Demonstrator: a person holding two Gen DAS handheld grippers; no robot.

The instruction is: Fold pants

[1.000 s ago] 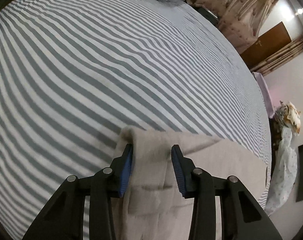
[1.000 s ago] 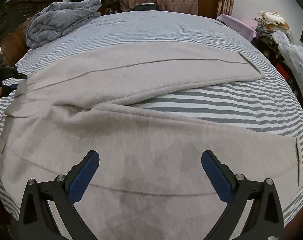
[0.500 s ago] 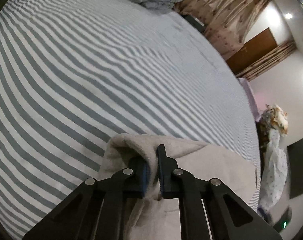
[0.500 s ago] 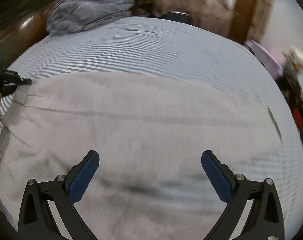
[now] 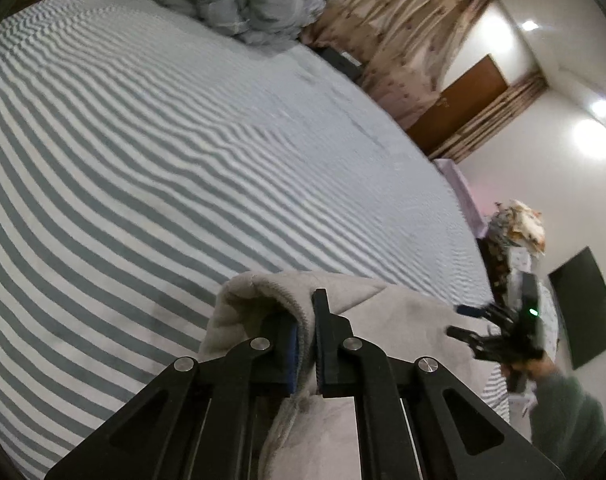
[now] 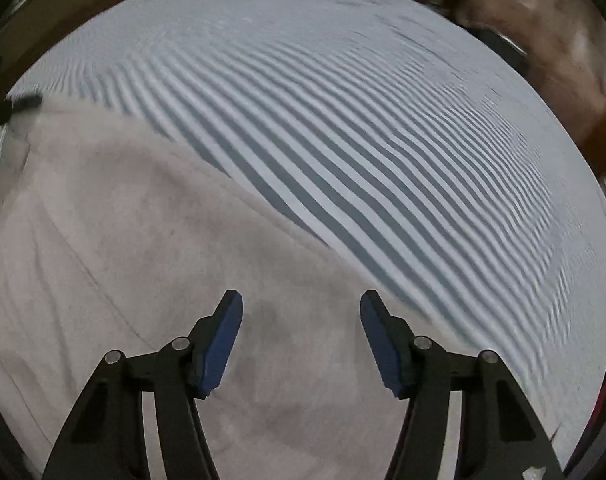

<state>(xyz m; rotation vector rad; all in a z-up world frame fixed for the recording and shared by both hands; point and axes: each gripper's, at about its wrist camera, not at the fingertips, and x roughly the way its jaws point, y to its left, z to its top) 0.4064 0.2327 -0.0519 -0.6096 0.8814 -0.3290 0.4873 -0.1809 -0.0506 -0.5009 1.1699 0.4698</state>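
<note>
Two grippers work over a pair of beige pants spread on a bed with a grey-and-white striped sheet. The left gripper has its jaws clenched on a folded corner of the pants, the fabric edge pinched between the two black fingers and bulging up at 11 o'clock of the grip. Beyond that corner the sheet runs bare toward a rumpled grey duvet at 12 o'clock in the left wrist view.

In the right wrist view the right gripper hangs above the pants with its jaws released, the blue pads well apart and nothing between them. The pants fill the lower left of that view, their far edge running diagonally from 10 o'clock down toward 4 o'clock, with striped sheet beyond it. The view is motion-blurred (details at the rim are hard to read).

From the left wrist view the right gripper appears at 3 o'clock, blurred, held in a hand with a grey-green sleeve, over the pants' far side. Curtains and a brown door stand behind the bed at 1 o'clock.
</note>
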